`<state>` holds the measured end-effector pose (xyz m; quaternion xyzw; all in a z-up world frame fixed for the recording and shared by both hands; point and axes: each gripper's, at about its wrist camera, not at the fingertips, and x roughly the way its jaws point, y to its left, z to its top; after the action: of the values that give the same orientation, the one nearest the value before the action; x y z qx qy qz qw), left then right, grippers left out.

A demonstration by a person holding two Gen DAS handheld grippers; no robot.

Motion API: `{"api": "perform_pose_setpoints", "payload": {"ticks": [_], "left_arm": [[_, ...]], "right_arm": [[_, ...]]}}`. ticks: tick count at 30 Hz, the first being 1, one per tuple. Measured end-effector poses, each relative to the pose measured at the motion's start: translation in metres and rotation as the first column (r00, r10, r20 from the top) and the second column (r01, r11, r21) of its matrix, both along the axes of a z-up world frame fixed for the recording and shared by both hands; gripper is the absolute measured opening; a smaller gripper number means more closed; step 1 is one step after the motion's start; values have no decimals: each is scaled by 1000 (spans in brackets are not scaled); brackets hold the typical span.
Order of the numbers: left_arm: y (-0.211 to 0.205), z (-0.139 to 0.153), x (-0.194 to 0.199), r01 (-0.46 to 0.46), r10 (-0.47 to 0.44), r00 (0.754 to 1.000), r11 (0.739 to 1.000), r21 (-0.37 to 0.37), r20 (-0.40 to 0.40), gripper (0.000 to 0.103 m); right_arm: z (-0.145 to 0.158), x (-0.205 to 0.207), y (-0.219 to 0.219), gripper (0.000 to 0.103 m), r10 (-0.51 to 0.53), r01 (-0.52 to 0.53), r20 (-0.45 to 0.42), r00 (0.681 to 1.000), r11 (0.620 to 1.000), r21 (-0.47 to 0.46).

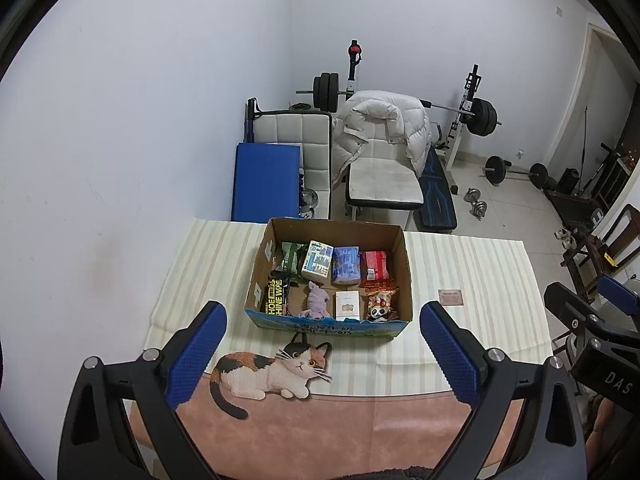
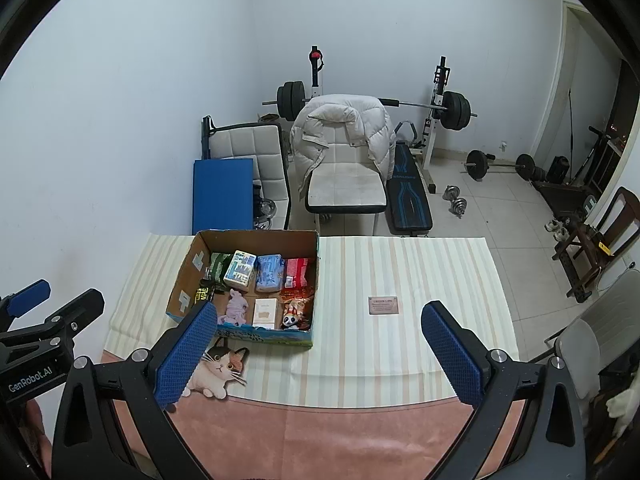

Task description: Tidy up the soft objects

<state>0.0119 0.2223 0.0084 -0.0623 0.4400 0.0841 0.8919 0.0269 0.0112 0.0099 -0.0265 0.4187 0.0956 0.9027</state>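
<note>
Ahead in the left wrist view, an open cardboard box (image 1: 329,276) sits on the striped cloth (image 1: 472,280) covering the counter (image 1: 320,432), with nothing between it and the left gripper (image 1: 323,356), whose two blue-padded fingers (image 1: 196,356) are spread wide and hold nothing. Inside lie four soft packs along the back row and four items in front: a wipes pack (image 1: 274,300), a purple plush (image 1: 317,301), a small white box (image 1: 346,305) and a panda toy (image 1: 378,312). A printed cat (image 1: 272,368) lies before the box; a small card (image 1: 451,297) lies apart on the right. In the right wrist view, the right gripper (image 2: 319,354) hovers equally wide apart and empty, the box (image 2: 248,280) off to its left, its near corner partly hidden behind one finger (image 2: 188,352). Two white chairs, one draped with a puffer jacket (image 2: 340,128), and a weight bench (image 2: 408,192) stand behind.
</note>
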Motion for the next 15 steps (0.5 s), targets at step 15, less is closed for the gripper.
{"api": "perform_pose_setpoints", "payload": {"ticks": [15], "left_arm": [[1, -2, -1, 6, -6, 1000, 1000, 5, 4, 99]], "right_arm": [[2, 1, -1, 103, -7, 7, 4, 1000, 1000, 1]]}}
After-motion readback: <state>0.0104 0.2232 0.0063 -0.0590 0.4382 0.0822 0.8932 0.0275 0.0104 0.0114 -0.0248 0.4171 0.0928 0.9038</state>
